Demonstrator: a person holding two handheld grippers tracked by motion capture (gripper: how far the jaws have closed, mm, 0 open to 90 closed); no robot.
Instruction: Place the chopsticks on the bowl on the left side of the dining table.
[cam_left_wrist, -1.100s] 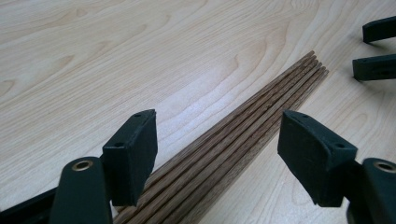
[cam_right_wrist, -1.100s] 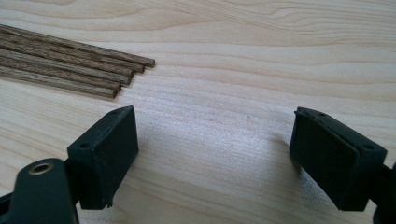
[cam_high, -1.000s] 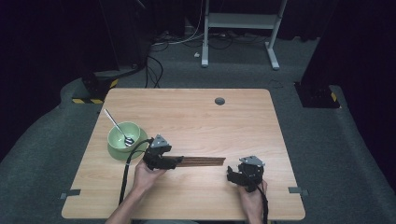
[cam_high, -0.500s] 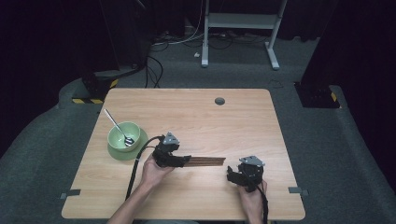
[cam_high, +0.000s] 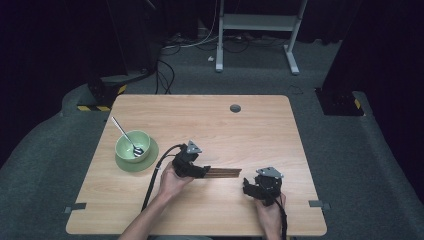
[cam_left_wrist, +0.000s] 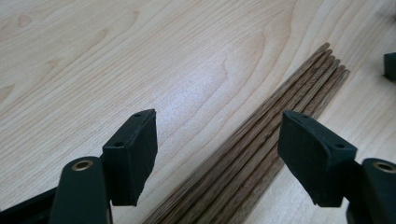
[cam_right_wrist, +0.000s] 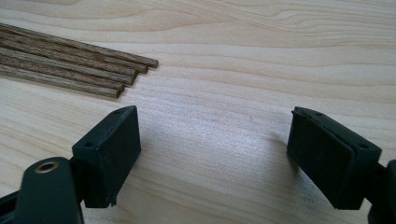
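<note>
Left tongs (cam_high: 199, 170) low over the wooden table (cam_high: 260, 130), held by the left hand (cam_high: 172, 181), forearm coming in from the near edge and angled toward the table's middle. Its cable (cam_high: 155, 181) loops back along the forearm. Grey three-cornered plate (cam_high: 193, 147) faces up and away.

In the left gripper view the left tongs (cam_left_wrist: 217, 147) stand wide apart, holding nothing. A bundle of dark wooden sticks (cam_left_wrist: 275, 140) lies flat on the table and runs up between the jaws, nearer the right-hand jaw. Whether that jaw touches the sticks is hard to judge from this angle.

In the high view the sticks (cam_high: 225, 172) stretch from the left tongs toward the right tongs (cam_high: 250, 187), ending just short of them.

Right tongs gripped from behind by the right hand (cam_high: 267, 212), wrist straight, forearm entering from the near edge. In the right gripper view the right tongs (cam_right_wrist: 212, 149) are also wide apart and empty, with bare table between the jaws. The stick ends (cam_right_wrist: 126, 74) lie ahead and to the left of the left-hand jaw, apart from it.

A green bowl (cam_high: 133, 146) on a green saucer (cam_high: 150, 159) sits well to the left of the left tongs, a spoon (cam_high: 125, 135) leaning in it.
</note>
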